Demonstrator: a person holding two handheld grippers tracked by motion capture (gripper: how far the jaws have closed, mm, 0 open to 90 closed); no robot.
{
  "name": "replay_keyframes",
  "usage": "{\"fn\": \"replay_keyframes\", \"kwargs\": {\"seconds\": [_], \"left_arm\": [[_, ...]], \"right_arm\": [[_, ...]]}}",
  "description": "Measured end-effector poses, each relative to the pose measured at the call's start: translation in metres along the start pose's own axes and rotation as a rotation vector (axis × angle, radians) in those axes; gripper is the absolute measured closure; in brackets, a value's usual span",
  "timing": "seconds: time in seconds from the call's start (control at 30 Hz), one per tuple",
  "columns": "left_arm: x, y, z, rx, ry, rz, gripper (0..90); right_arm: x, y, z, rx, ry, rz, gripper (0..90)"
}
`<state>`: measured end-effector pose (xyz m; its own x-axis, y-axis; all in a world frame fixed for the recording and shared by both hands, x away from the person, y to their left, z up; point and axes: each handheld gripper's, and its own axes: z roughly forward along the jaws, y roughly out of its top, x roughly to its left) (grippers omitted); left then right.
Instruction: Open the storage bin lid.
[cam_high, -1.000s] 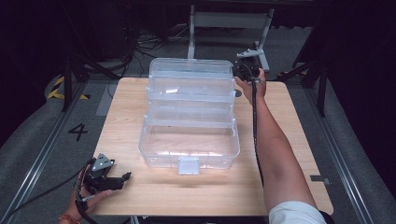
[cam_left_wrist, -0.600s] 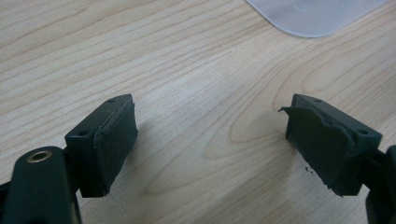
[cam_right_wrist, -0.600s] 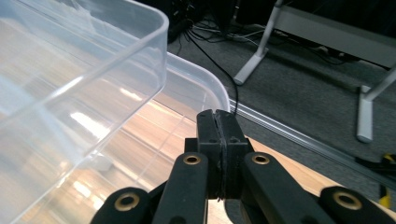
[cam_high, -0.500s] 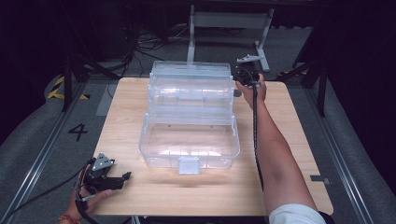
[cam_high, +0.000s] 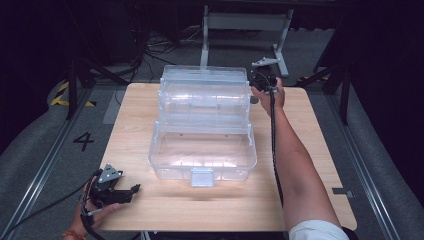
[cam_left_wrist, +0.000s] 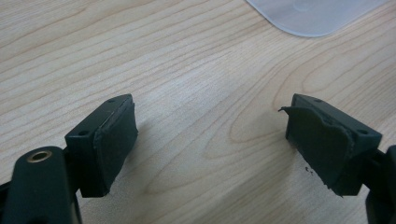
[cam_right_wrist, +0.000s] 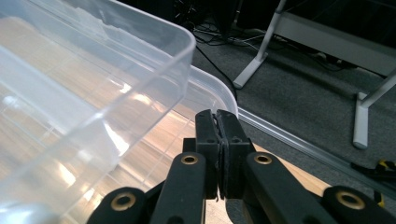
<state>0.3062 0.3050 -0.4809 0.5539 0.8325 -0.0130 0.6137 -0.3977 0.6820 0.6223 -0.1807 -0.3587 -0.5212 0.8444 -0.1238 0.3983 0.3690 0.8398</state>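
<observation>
Clear plastic tiered box (cam_high: 202, 120) beside the clenched, empty right tool (cam_high: 263, 80); left tool (cam_high: 120, 191) released on woodgrain.

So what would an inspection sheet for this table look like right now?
Surface: light wooden table.
Job's things: clear plastic tiered box, open, trays stepped back.
Clutter: nothing seen.
Grippers: left gripper open, over bare wood at the near left corner; right gripper shut with nothing between its jaws, beside the box's far right corner.
Cables: a black cable runs along the right forearm.
Surroundings: grey floor, metal stand, a painted 4.
</observation>
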Motion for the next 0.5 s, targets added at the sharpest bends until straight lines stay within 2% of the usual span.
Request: {"fn": "replay_keyframes", "kwargs": {"seconds": [0.4,0.43,0.5], "left_arm": [[0.000,-0.001,0.000,-0.011,0.007,0.003,16.8],[0.000,-0.001,-0.001,-0.006,0.010,0.003,16.8],[0.000,-0.001,-0.001,-0.006,0.009,0.003,16.8]], "right_arm": [[0.009,0.004,-0.018,-0.027,0.004,-0.038,88.4],[0.011,0.005,-0.024,-0.031,-0.001,-0.054,88.1],[0.012,0.005,-0.028,-0.038,0.001,-0.058,87.7]]}}
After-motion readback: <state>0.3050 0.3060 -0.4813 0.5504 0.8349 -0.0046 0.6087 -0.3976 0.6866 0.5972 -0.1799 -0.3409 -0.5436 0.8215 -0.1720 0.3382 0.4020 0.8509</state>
